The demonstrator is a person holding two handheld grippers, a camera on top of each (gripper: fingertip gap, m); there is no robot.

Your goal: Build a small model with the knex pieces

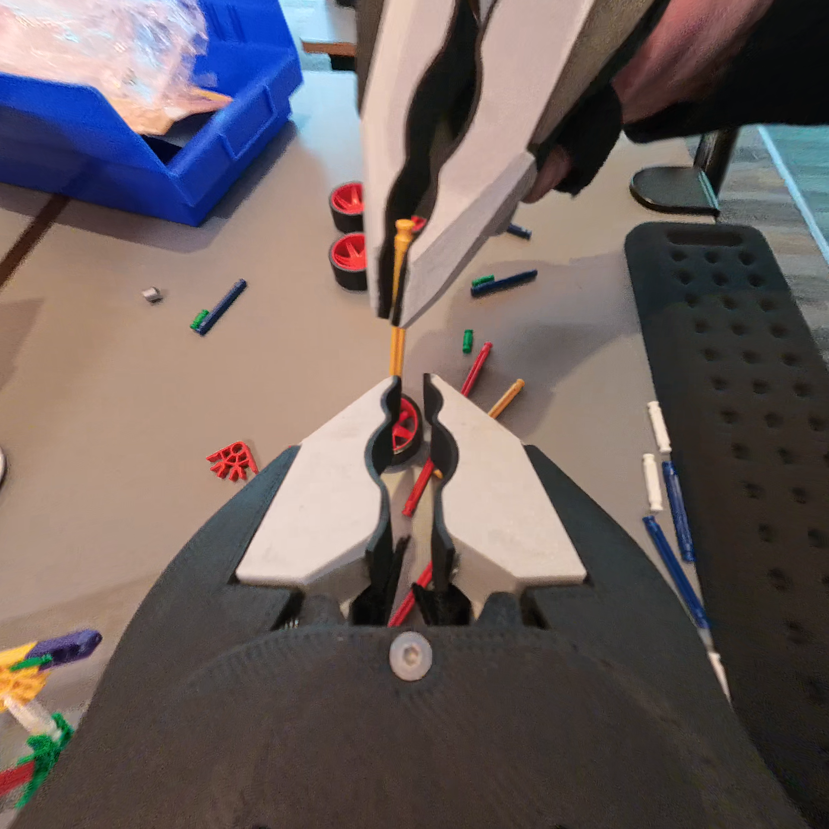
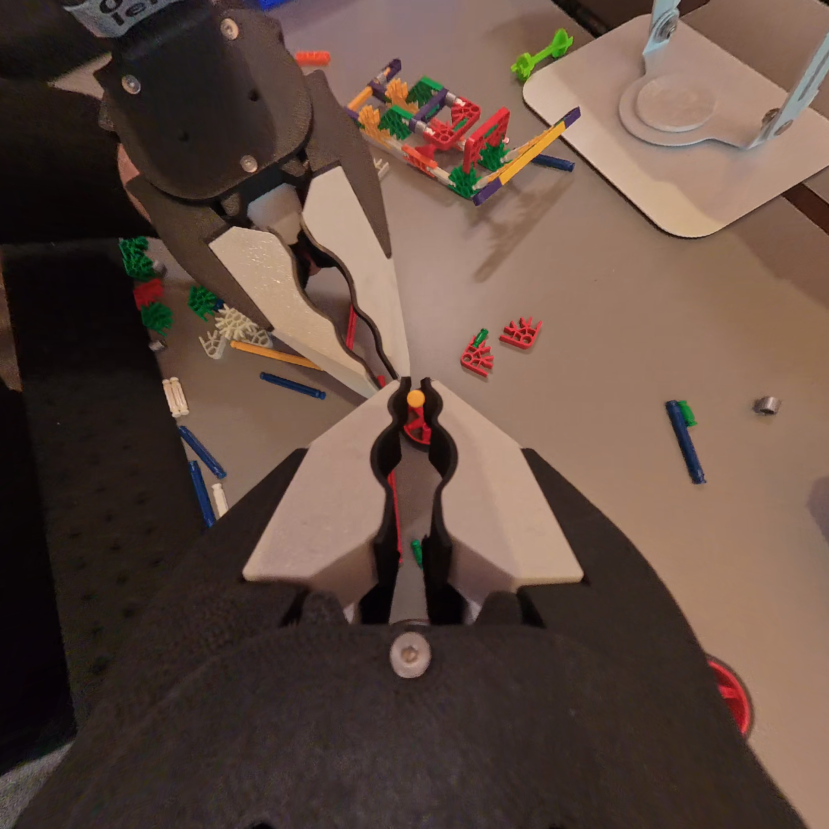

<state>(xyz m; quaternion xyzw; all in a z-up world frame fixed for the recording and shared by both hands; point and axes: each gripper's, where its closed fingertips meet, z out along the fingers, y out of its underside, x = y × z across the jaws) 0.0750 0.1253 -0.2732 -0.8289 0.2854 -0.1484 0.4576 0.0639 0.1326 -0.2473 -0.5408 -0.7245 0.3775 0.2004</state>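
Observation:
My right gripper (image 1: 394,320) comes down from above and is shut on a yellow rod (image 1: 397,350), held nearly upright. In the right wrist view the rod (image 2: 416,398) shows end-on between the right gripper's (image 2: 415,381) tips. A red wheel with a black tyre (image 2: 418,428) sits just beyond it. My left gripper (image 1: 411,381) has its jaws a narrow gap apart at the rod's lower end. The wheel (image 1: 406,433) shows through that gap, partly behind the left finger. I cannot tell whether the jaws press it. The left gripper (image 2: 390,377) reaches in from the upper left.
A blue bin (image 1: 188,179) with a plastic bag stands at the back left. Two more red wheels (image 1: 347,233) are behind the rod. A black perforated mat (image 1: 740,403) lies on the right. Loose rods and connectors are scattered about. A built model (image 2: 448,130) and a pale stand base (image 2: 673,179) are farther off. Only a small space, under 4 cm, lies between the two pairs of fingers. From either gripper's tips it is about 25 cm to the built model (image 2: 448,130).

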